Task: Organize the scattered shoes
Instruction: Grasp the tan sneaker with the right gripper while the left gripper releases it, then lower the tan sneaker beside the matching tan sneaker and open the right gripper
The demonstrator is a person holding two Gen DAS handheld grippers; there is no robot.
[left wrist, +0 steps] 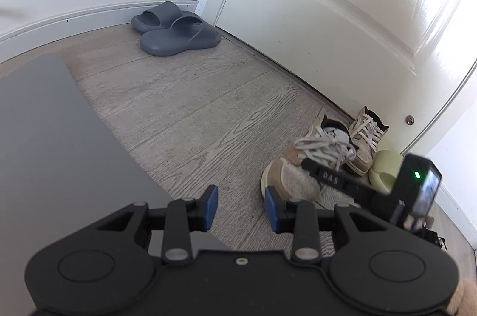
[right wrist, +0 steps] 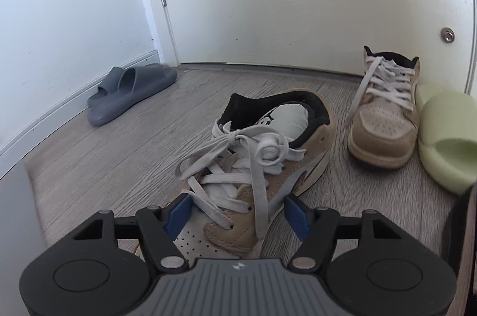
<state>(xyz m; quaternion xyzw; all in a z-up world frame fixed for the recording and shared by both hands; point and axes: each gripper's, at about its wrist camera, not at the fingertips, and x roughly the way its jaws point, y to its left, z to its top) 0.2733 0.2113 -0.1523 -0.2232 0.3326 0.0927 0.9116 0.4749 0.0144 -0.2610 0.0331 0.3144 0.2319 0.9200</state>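
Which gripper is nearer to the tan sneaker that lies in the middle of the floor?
Right. The right gripper is open with its fingers on both sides of the tan sneaker. The left gripper is open too, beside the toe, over bare floor.

Two black plastic two-finger grippers are seen: the left gripper [left wrist: 241, 207] and right gripper [right wrist: 237, 214], each fitted with blue rubber pads [left wrist: 210, 205] and silver pivot screws.
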